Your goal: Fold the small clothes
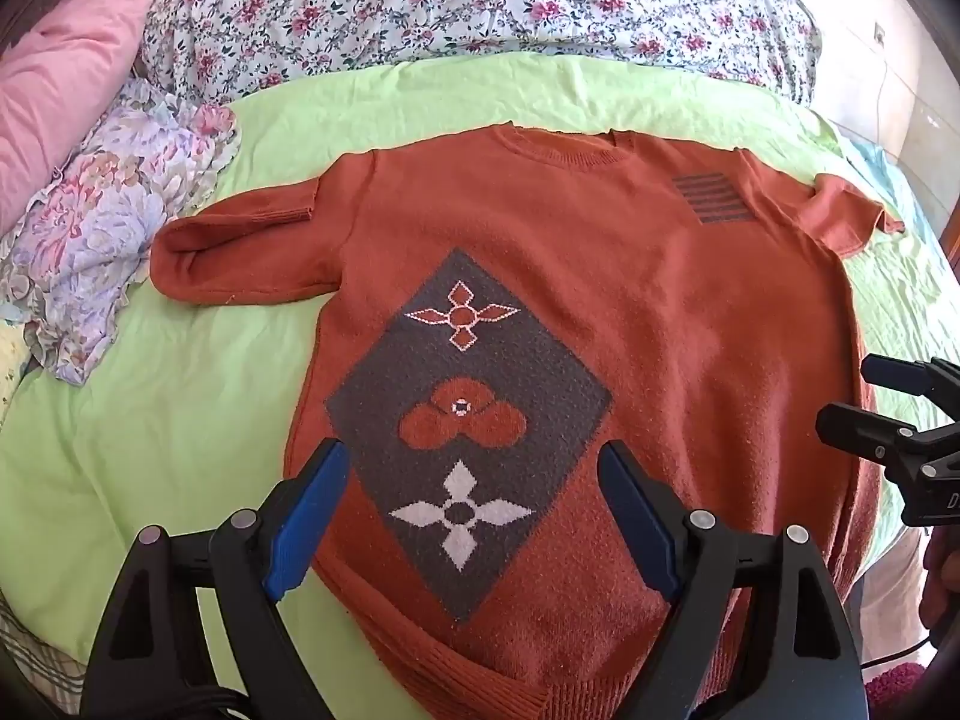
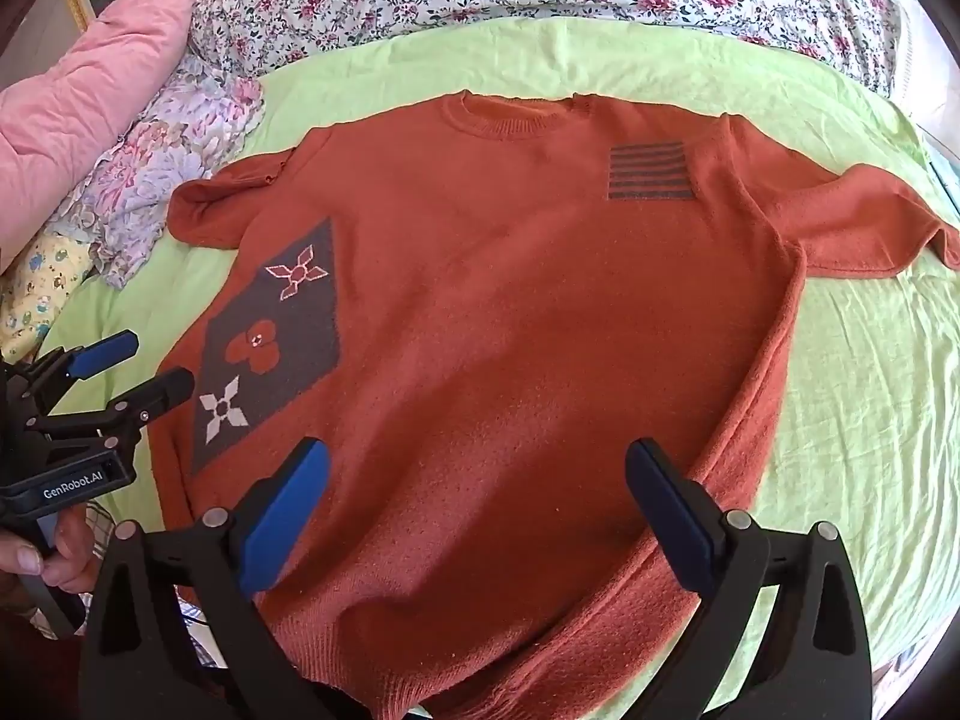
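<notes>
Bedding fills both views: a green sheet (image 1: 180,420) covers the bed, with a floral quilt (image 1: 480,6) bunched along its far edge, a pink pillow (image 1: 66,60) at the far left and a crumpled flowered cloth (image 1: 108,228) just beside it. Spread flat and face up in the middle of the sheet lies an orange sweater (image 2: 510,312), collar toward the quilt, hem nearest the cameras, both short sleeves out to the sides. A grey diamond (image 1: 468,420) holding three flower motifs sits on the side of the sweater's front near the left gripper, and a small striped patch (image 2: 651,171) sits on the chest at the other side. Left gripper (image 1: 474,468) hovers over the diamond near the hem, its blue-padded fingers spread wide with nothing between them. Right gripper (image 2: 477,468) hangs over the plain orange half near the hem, its fingers likewise parted and empty. From the right wrist view, a hand (image 2: 54,552) grips the left gripper's handle at the sweater's side edge.
</notes>
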Available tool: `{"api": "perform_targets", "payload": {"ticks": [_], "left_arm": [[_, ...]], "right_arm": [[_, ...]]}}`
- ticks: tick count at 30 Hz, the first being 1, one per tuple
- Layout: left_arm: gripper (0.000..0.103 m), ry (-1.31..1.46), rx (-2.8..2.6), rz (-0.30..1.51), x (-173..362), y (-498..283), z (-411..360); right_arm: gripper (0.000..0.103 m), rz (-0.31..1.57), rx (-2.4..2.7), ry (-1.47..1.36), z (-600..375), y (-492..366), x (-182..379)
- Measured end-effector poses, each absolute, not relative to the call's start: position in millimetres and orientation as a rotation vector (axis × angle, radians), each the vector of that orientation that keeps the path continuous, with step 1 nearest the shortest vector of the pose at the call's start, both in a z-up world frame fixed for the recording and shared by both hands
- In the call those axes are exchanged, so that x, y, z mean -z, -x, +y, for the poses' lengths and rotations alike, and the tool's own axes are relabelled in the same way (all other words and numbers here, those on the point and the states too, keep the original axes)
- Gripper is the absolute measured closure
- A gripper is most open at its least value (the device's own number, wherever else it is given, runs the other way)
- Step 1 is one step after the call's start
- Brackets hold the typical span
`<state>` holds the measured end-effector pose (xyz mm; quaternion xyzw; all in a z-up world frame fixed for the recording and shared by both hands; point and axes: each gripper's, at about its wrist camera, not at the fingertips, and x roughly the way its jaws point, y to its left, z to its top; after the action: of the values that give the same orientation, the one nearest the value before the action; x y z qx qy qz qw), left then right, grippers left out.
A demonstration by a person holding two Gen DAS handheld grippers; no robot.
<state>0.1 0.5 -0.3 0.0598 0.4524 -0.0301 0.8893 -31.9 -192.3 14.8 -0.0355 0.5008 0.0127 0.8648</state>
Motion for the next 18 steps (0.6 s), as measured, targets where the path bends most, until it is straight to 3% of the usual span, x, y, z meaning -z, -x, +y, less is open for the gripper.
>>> {"api": "perform_targets", "payload": {"ticks": [18], "left_arm": [[0.017, -0.123, 0.060, 0.954, 8.2, -5.0, -2.2]], "right_arm": [[0.004, 1.047, -0.034, 0.075, -191.6, 30.1, -12.9]]}}
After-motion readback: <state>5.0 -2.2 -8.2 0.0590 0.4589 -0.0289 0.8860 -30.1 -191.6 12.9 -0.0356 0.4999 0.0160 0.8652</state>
